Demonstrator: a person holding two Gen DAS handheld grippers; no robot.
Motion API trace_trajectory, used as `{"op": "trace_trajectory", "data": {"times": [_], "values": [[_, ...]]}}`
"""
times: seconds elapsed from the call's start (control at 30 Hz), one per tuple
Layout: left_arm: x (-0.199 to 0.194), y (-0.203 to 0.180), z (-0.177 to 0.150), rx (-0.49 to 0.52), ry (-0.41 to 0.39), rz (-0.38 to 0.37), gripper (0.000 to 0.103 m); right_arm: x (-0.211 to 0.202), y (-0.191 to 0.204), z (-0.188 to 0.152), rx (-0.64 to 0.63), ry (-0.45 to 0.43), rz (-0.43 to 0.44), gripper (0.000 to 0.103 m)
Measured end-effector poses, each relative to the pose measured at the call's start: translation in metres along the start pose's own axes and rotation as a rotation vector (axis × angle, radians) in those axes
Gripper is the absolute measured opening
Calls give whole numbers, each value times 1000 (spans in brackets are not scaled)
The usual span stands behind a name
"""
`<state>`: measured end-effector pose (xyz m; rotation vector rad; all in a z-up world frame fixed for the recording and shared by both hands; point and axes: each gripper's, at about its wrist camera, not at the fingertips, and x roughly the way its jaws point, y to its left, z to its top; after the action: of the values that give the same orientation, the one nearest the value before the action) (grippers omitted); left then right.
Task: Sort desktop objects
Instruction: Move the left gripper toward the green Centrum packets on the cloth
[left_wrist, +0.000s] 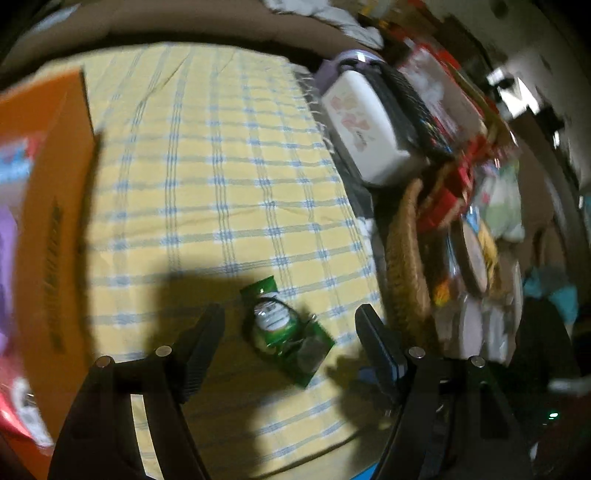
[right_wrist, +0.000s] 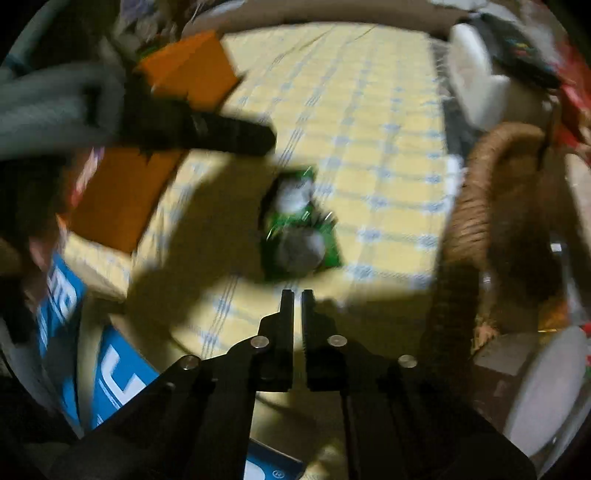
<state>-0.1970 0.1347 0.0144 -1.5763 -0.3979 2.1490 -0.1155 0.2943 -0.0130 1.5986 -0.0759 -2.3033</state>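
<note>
Black two-finger left gripper (left_wrist: 290, 325) spread wide, empty, straddling for pickup | green foil snack packet (left_wrist: 286, 332) flat on yellow checked cloth (left_wrist: 221, 166), between fingers, untouched | right gripper (right_wrist: 297, 295) clenched on nothing, near packet | woven basket (right_wrist: 476, 206) beside, likely destination.
</note>
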Motion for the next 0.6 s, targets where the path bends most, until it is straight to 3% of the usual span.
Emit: {"op": "trace_trajectory", "data": {"times": [0.1,0.2,0.27,0.33,0.4,0.5,0.6], "values": [[-1,14,0,-102,-22,-43,75,6,-2,12,14,-27,41,36],[-9,21,1,-125,-40,-65,75,26,9,31,-57,-6,-22,41],[-14,25,3,-131,-50,-68,74,40,13,38,-88,27,-54,41],[-16,30,6,-139,-42,-42,75,49,13,39,-96,47,-28,41],[-14,36,7,-156,-40,-63,75,52,13,37,-98,85,-13,33],[-9,37,7,-148,-17,-69,75,51,15,17,-113,166,59,24],[4,28,7,-104,8,-47,75,42,21,-4,-142,213,82,23]]}}
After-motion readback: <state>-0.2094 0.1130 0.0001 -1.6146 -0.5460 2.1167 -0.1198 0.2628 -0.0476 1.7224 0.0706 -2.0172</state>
